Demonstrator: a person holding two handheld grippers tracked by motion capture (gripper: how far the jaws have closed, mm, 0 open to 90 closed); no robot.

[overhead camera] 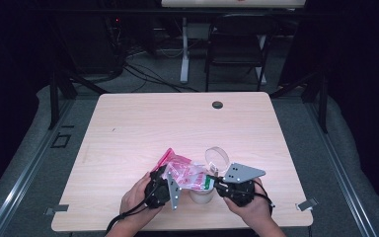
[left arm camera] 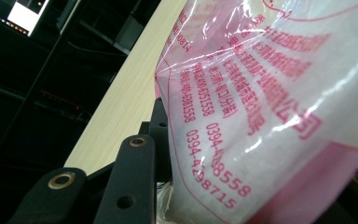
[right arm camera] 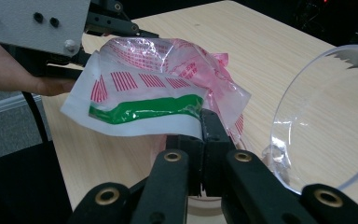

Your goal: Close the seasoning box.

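From above, your left claw (overhead camera: 164,190) and right claw (overhead camera: 220,186) hold a pink-printed plastic bag (overhead camera: 185,174) stretched between them, just over a pale cup (overhead camera: 201,196) near the counter's (overhead camera: 177,123) front edge, with a clear lid (overhead camera: 217,159) just beyond the right claw, likely set aside to free the cup's mouth. Along your left claw (left arm camera: 168,154), the bag (left arm camera: 261,102) sits against the jaws, probably pinched, though the grip is hidden. Your right claw (right arm camera: 204,126) is clamped on the bag's green-striped edge (right arm camera: 144,109), presumably to pull it open.
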